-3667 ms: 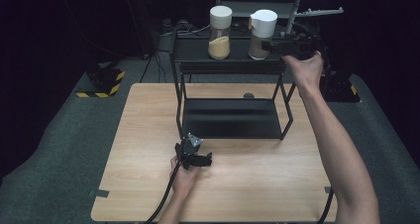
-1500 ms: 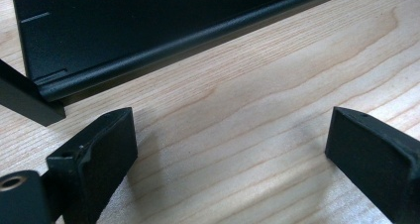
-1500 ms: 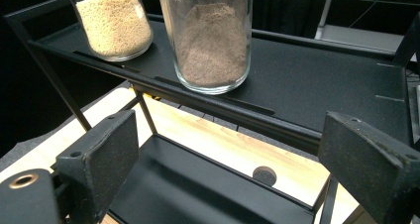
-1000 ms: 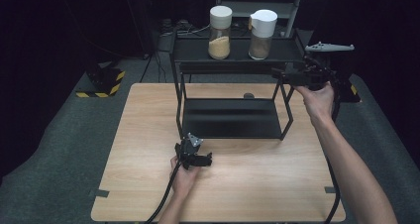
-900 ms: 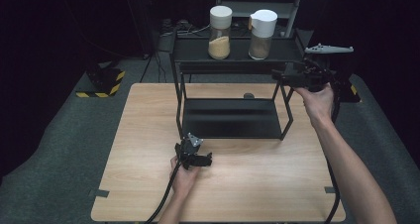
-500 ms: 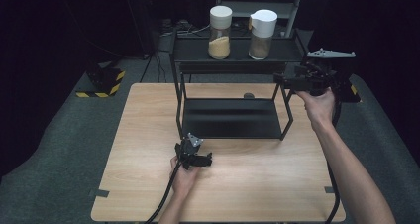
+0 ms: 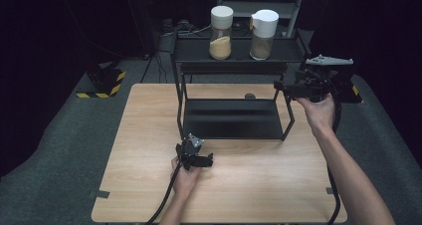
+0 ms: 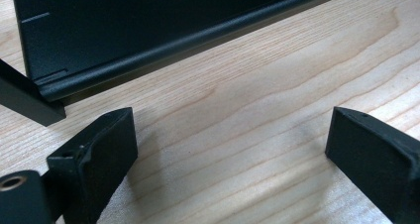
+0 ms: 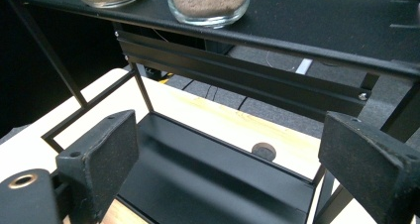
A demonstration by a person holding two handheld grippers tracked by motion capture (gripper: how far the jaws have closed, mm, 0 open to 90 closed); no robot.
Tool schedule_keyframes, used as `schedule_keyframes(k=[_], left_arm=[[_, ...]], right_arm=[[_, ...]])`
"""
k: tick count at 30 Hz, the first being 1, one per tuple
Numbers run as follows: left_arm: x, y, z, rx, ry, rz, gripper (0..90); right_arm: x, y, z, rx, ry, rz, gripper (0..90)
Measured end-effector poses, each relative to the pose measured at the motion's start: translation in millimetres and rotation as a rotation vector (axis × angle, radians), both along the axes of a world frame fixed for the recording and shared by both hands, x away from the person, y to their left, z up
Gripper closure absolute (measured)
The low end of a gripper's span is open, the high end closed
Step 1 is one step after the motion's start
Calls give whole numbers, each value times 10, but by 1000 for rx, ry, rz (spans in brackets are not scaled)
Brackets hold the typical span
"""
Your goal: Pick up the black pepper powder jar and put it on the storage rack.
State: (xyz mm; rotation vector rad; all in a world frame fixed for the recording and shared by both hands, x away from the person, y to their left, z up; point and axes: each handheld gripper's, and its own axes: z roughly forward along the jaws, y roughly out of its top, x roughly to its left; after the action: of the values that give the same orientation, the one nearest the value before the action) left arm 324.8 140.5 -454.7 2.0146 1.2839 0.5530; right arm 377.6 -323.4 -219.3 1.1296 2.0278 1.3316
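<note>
Pulled back from the jars (image 7: 264,28), the right hand-held gripper (image 7: 286,88) hangs spread, empty, beside the rack (image 7: 234,118); left hand-held gripper (image 7: 205,162) rests spread on the tabletop (image 7: 259,185).

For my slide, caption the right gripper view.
Open right gripper faces a black rack holding two jars.

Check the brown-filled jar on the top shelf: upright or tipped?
Upright. The brown-filled jar stands on its base on the rack's top shelf, white lid uppermost, beside the yellow-filled jar.

yellow-black striped block (image 7: 105,81) on floor, left of table | grey shelf unit (image 7: 259,8) behind rack
</note>
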Motion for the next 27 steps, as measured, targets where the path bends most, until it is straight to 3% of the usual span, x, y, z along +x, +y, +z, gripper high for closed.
schedule_keyframes(k=[9,27], left_arm=[[1,0,2,2,1,-1,59],[1,0,2,1,1,-1,59]], right_arm=[[-12,11,-69,13,29,14,88],[-32,-29,-244,43,43,8,92]])
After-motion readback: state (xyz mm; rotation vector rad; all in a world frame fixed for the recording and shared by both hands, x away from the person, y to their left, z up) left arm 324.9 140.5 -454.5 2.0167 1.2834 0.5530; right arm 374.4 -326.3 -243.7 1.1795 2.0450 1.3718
